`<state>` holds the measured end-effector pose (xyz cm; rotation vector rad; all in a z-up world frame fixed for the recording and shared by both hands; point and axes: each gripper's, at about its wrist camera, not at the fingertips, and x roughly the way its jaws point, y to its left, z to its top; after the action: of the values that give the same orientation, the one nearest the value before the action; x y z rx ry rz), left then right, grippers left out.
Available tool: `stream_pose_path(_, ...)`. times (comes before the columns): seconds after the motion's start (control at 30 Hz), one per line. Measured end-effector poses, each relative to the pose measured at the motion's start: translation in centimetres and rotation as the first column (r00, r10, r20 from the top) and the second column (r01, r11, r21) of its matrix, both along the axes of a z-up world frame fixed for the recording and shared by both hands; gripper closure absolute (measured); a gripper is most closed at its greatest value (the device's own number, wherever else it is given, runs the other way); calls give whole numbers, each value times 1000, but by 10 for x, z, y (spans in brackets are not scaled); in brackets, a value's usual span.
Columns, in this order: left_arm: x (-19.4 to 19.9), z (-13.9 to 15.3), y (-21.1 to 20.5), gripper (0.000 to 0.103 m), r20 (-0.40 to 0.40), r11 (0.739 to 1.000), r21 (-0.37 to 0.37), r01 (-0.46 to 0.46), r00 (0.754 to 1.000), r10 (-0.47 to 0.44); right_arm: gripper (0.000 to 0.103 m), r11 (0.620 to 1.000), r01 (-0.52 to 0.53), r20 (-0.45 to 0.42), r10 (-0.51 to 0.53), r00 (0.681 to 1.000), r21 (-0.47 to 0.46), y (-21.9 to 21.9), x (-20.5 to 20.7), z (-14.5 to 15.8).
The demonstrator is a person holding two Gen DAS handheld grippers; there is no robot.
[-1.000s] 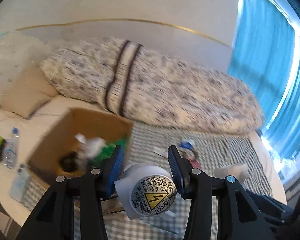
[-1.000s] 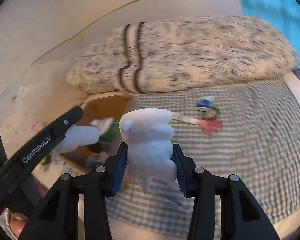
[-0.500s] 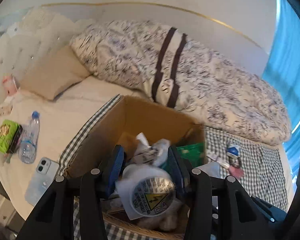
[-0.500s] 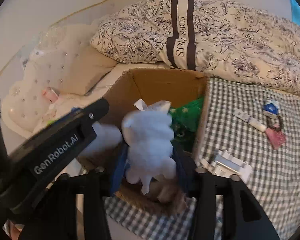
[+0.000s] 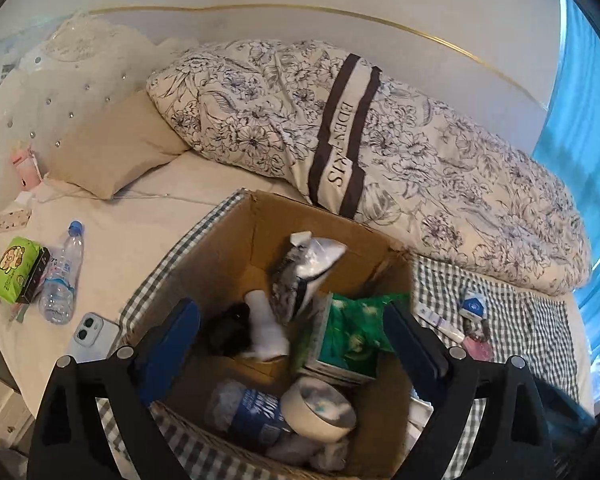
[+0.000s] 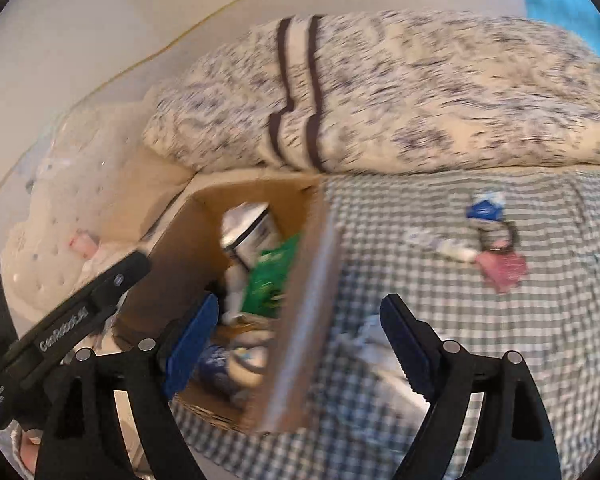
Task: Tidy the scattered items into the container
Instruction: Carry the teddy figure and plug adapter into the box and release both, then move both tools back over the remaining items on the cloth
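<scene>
Left gripper [image 5: 292,336] hangs over the cardboard box [image 5: 236,240] on the bed, jaws spread wide w/ nothing btwn. Right gripper [image 6: 296,344] jaws also spread, empty, straddling the box's right wall. Box holds a green packet [image 5: 352,332], round white adapter [image 5: 320,408], blue-label roll [image 5: 252,412]. A tube [image 5: 440,324] & pink item [image 6: 502,270] lie on the checked blanket [image 6: 480,320], outside the box.
</scene>
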<state>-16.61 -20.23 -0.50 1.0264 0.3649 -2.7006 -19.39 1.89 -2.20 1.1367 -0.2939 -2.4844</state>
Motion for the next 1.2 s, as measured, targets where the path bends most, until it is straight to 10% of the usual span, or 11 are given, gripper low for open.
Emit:
stream_pose_path(0.4,50,9,110,0,-22,992,-35,123,992,-123,20,969,247,-57,-245,968,24,159,66,23)
stream_pose_path(0.73,60,-48,188,0,112,982,19,186,976,-187,20,957,290,-34,-290,957,14,218,116,2)
stream_pose_path(1.2,1,-141,212,0,242,973,161,167,949,-203,20,954,301,35,-300,953,-4,259,79,-56)
